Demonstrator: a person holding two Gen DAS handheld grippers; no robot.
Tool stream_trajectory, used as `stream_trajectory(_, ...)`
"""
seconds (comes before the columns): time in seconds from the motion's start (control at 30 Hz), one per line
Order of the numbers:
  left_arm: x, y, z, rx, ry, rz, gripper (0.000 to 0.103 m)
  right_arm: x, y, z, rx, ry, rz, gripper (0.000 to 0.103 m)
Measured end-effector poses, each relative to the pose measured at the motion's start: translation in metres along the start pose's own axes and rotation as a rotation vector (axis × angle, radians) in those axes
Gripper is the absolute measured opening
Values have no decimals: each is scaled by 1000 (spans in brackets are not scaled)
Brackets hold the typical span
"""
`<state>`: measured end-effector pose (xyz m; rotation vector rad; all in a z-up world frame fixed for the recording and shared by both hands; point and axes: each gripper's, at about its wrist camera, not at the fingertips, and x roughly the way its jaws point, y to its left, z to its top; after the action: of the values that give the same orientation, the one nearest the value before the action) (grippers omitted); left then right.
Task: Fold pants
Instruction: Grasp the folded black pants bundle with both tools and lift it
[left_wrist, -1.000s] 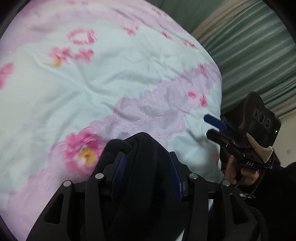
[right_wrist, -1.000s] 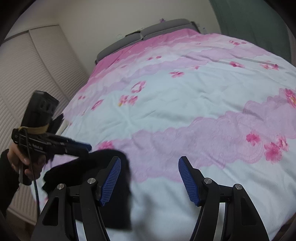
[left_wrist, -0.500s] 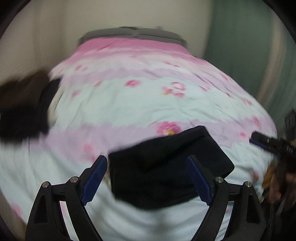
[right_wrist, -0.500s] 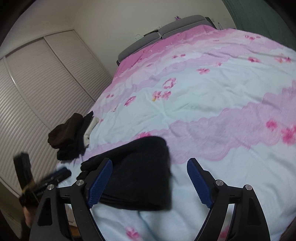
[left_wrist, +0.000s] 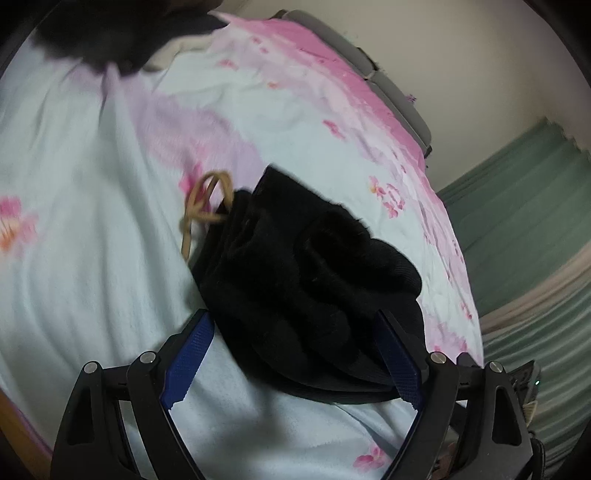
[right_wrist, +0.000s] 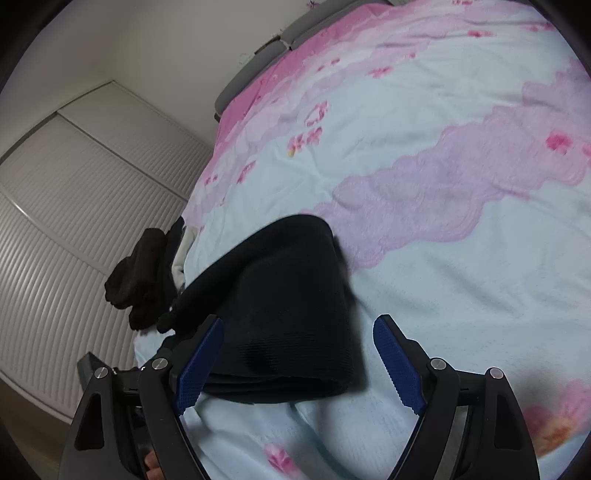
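Legible text, labels, brands, numbers, signs: none recorded in either wrist view. The bedspread (right_wrist: 461, 280) carried only a printed flower pattern, no lettering. The black pants (left_wrist: 306, 288) showed no readable tag or mark.

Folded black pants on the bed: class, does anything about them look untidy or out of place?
Yes. A tan drawstring spills out of the black pants onto the bedspread, and that end of the bundle looks bunched rather than flat.

A home bedroom: a bed (right_wrist: 461, 258) under a floral quilt, louvred wardrobe doors (right_wrist: 85, 199), green curtains (left_wrist: 524, 192).
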<state>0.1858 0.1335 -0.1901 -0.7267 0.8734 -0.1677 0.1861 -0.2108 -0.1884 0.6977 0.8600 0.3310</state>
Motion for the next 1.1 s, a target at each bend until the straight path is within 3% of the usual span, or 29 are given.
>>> stream_trajectory(0.2,0,4,-7,-44,-39,-32,90,24,-15,1,55,59,13,84)
stream_trajectory(0.37,9,11,-5,-113,-39,-61,98,42,-21,7,113,94,76,84)
stream_trajectory(0.67,29,15,0,-127,-44,-24,103,74,-17,6,134,181,139,84)
stream_trajectory(0.73,29,17,0,-134,-61,-27,102,77,-14,3,114,187,135,80)
stream_trajectory(0.8,28,13,-4,-123,-82,-12,97,79,-13,1,99,186,130,73)
stream_trajectory(0.87,24,11,-8,-110,-96,-2,76,79,-15,1,105,183,147,65)
stream_trajectory(1.0,14,3,-11,-67,-115,13,62,72,-12,1,100,177,177,47)
stream_trajectory(1.1,0,-6,-10,-56,-140,11,55,56,5,2,45,145,192,44)
